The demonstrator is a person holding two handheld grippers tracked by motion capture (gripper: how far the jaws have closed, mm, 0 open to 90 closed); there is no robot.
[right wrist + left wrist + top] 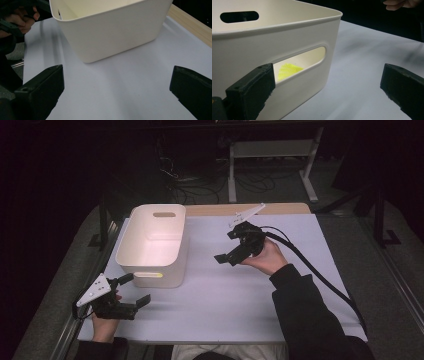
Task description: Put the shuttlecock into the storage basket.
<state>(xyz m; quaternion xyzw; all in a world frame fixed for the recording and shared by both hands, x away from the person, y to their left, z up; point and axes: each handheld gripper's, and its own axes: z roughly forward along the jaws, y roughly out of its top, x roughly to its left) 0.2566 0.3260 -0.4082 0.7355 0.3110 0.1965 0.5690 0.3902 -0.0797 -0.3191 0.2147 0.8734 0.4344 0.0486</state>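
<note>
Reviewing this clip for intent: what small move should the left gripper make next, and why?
Probably ease the left gripper forward to the white bin. Its jaws are open and empty, facing the handle slot, with something yellow visible inside.

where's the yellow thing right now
In the left gripper view the yellow thing lies inside the white bin, seen through its near handle slot, just beyond the open left gripper.
</note>
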